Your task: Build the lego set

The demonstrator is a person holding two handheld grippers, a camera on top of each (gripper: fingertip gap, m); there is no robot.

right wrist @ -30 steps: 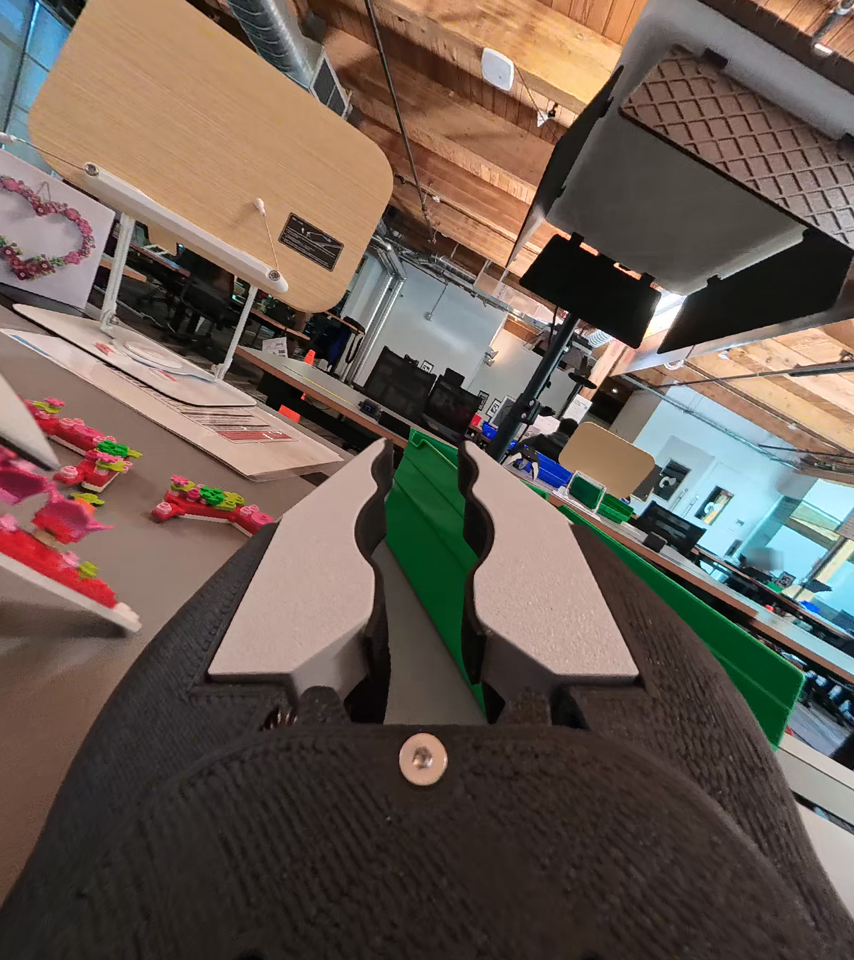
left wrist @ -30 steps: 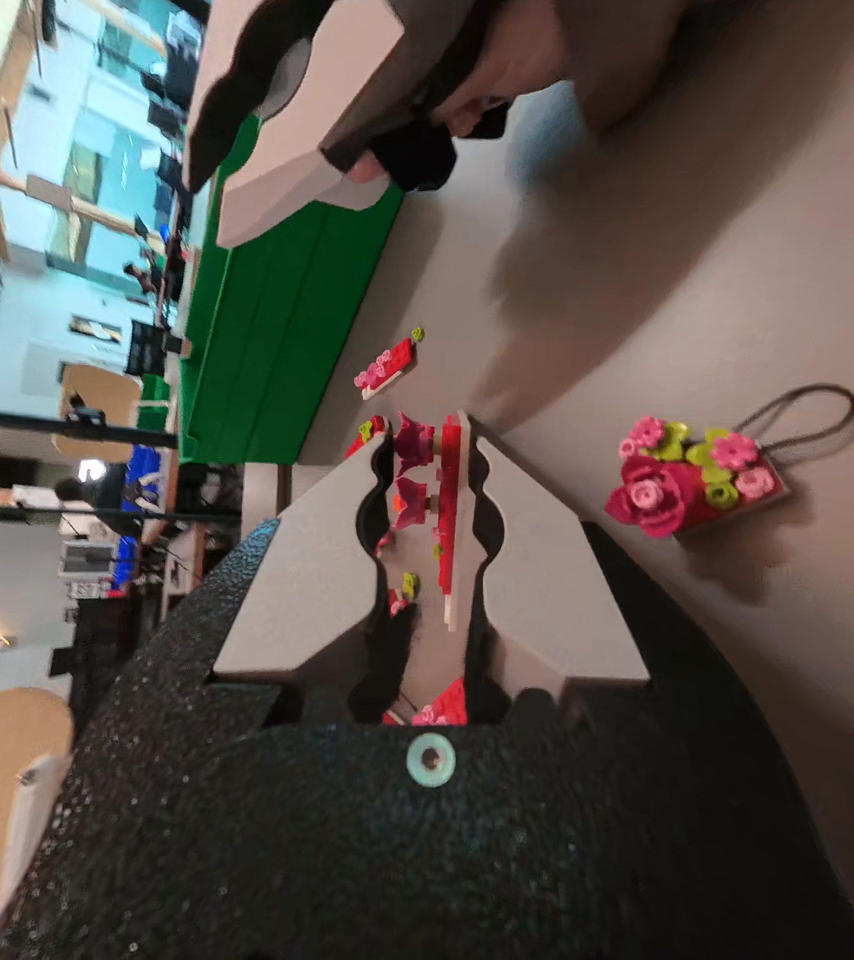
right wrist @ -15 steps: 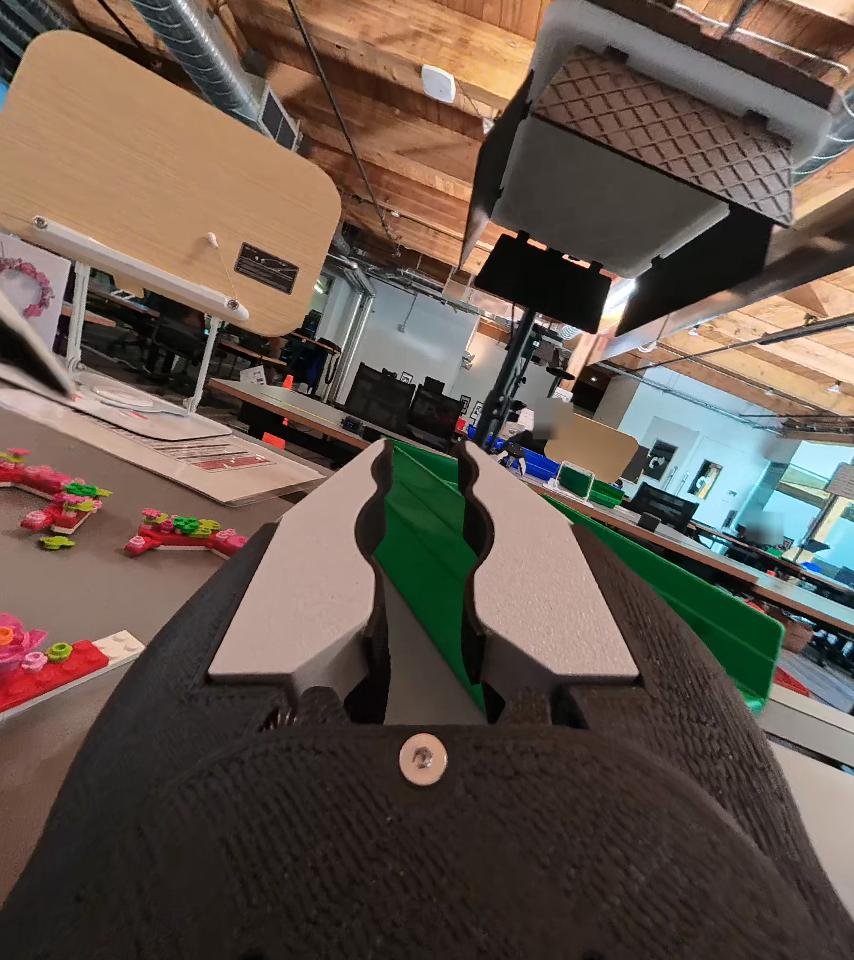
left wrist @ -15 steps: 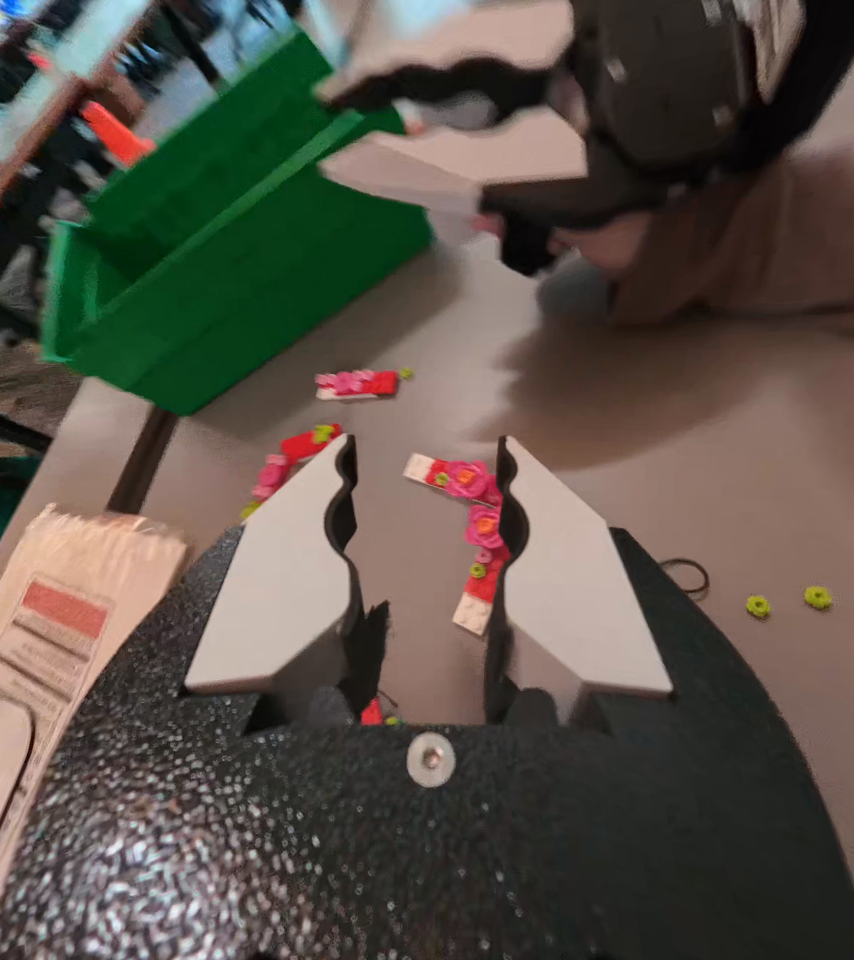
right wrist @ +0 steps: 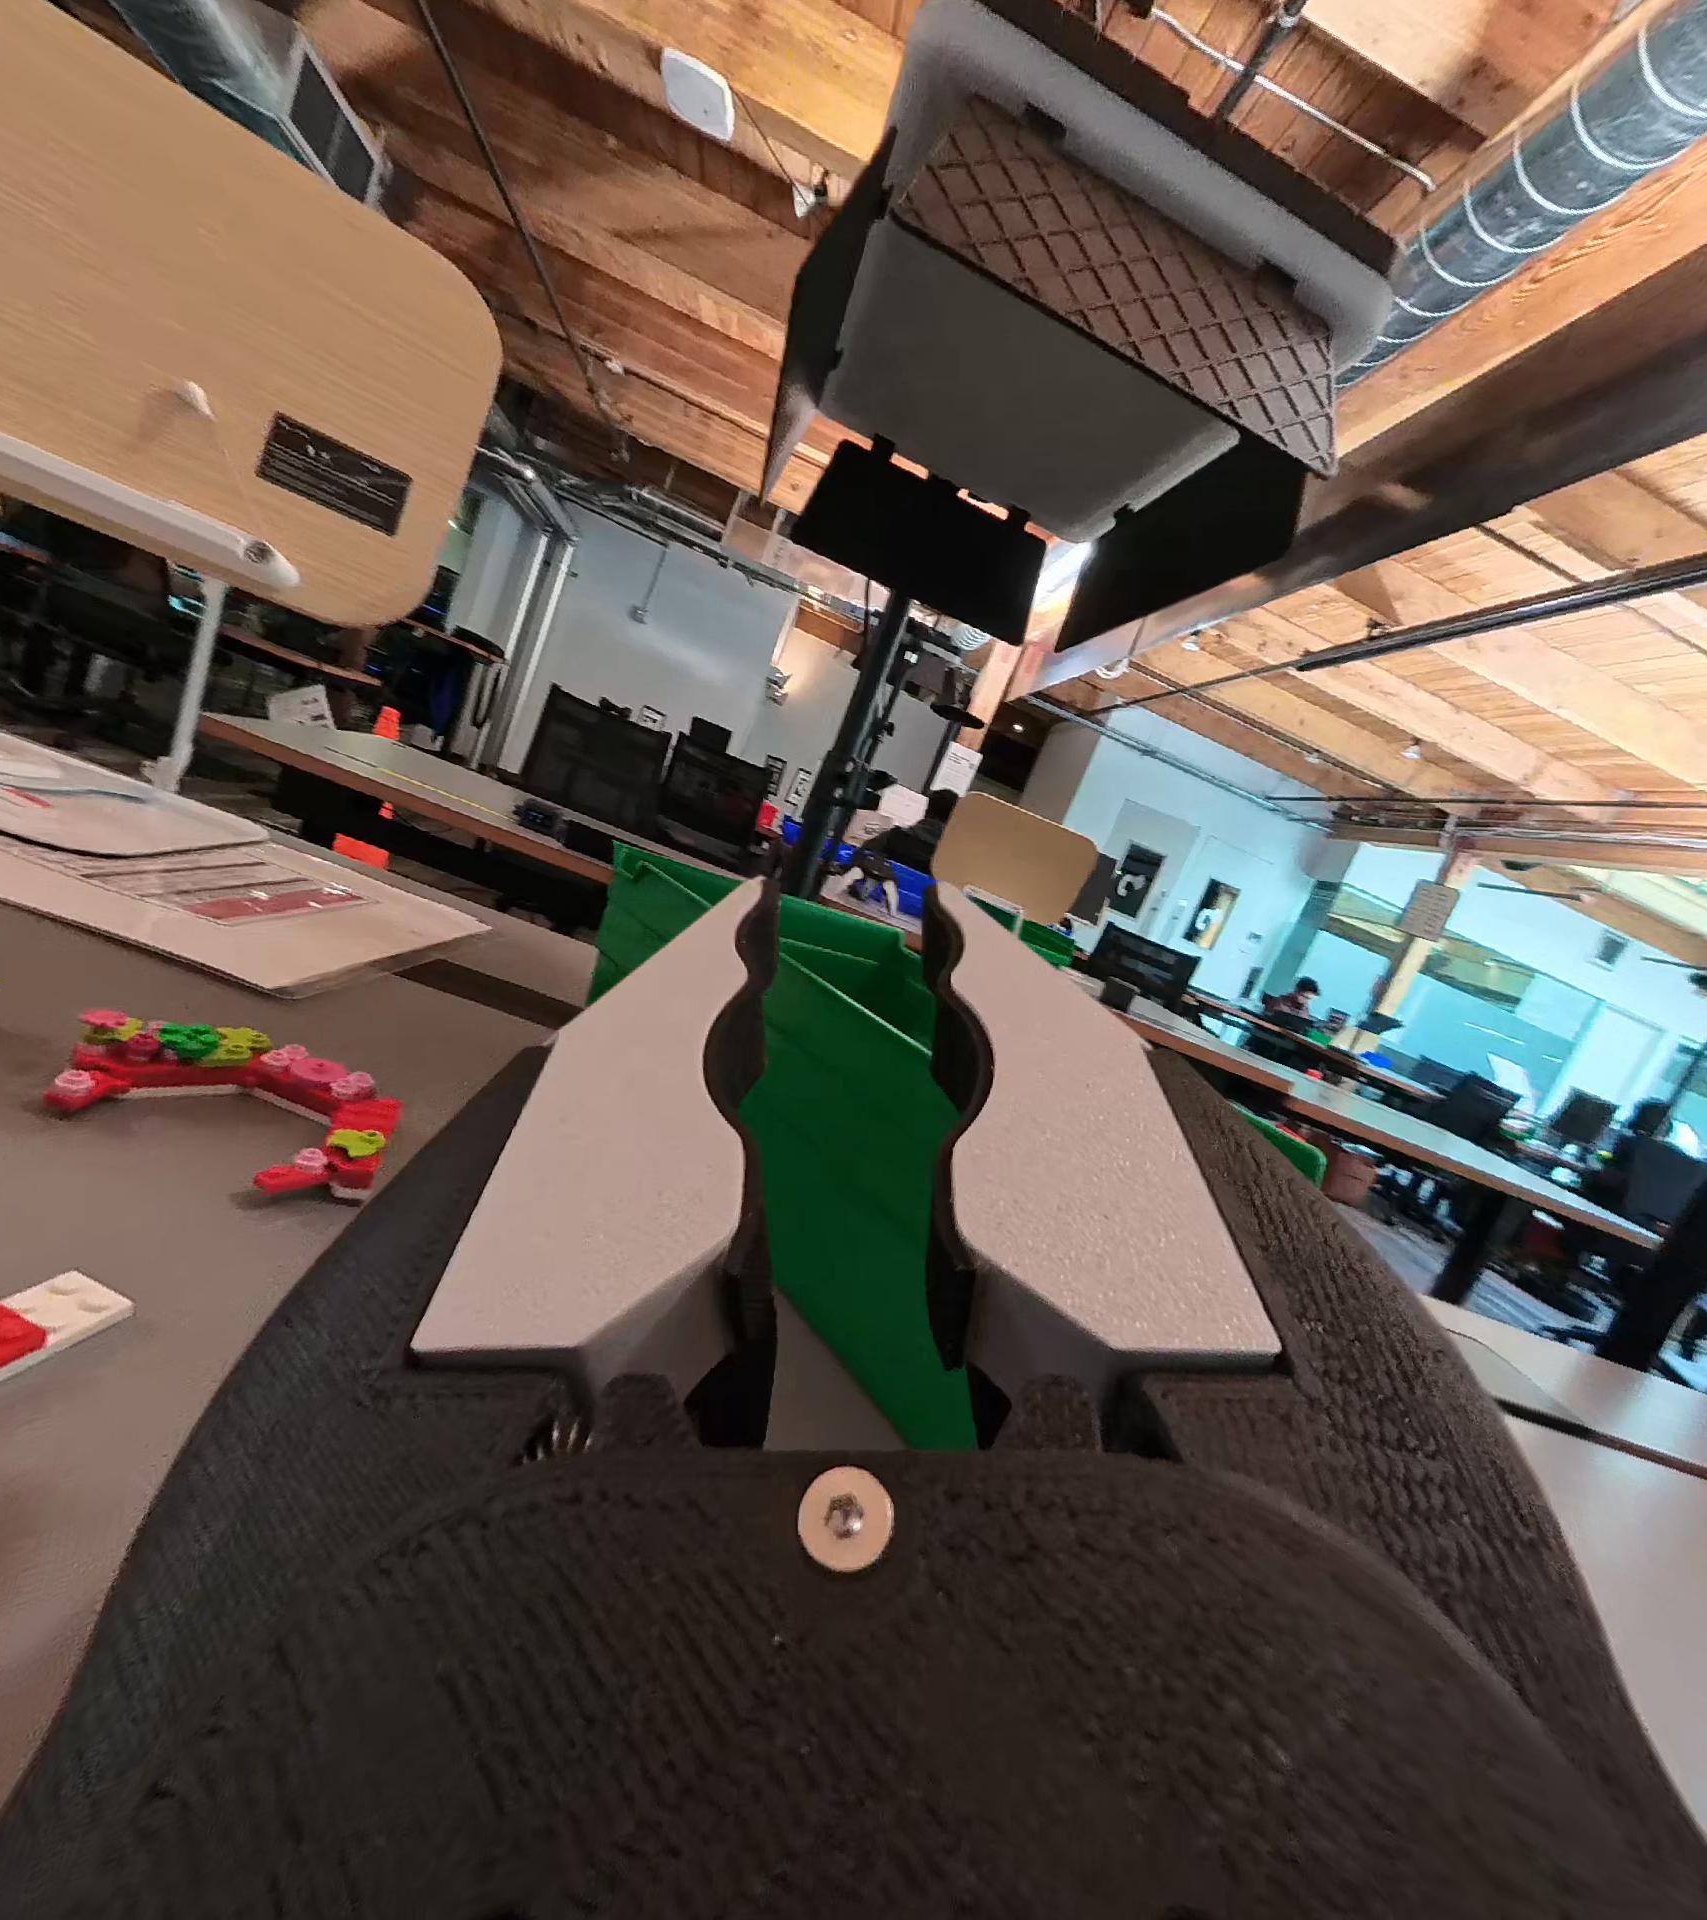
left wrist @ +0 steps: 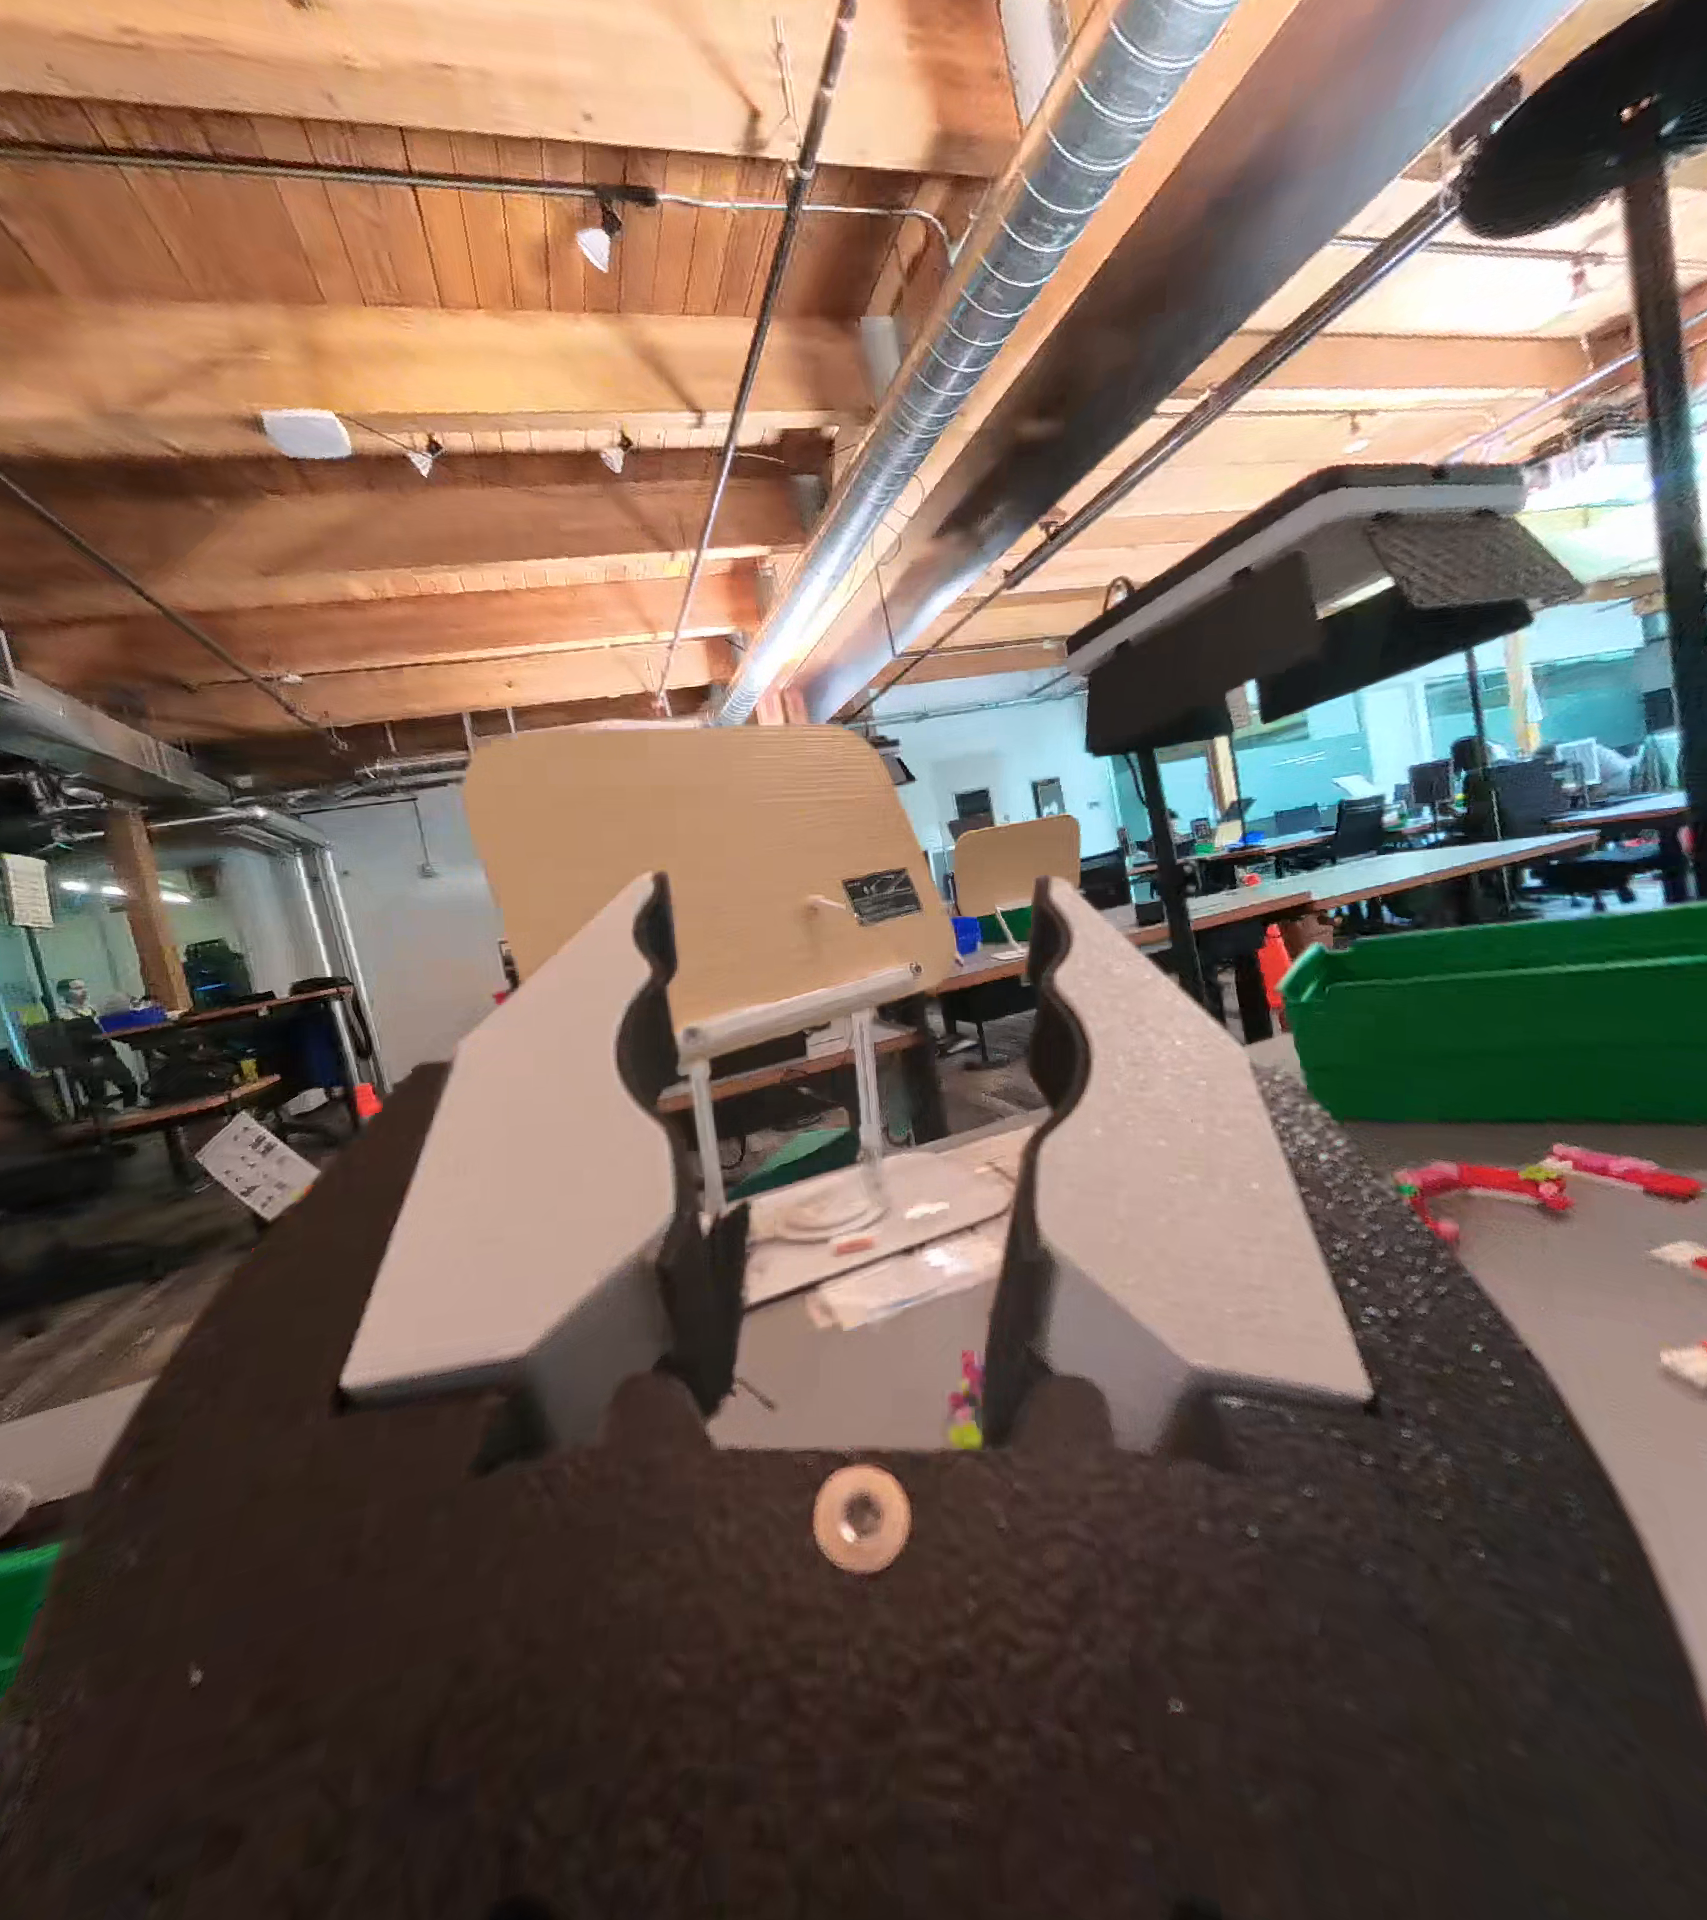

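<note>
Above the grey table (left wrist: 1607, 1475), the left gripper (left wrist: 849, 904) has swung up, spread and empty; right gripper (right wrist: 844, 914) stays slightly parted, empty; labels unreadable.

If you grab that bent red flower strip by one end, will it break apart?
Maybe. The flower strip looks built from several thin plates joined at angles, so it would probably stay stiff but might snap at a joint. Its small flowers sit on top and could pop off. Lying flat on the table, it shouldn't roll.

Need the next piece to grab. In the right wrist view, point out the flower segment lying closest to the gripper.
The bent red segment topped with pink and green flowers, just left of the right gripper; the others lie at the picture's left edge.
</note>
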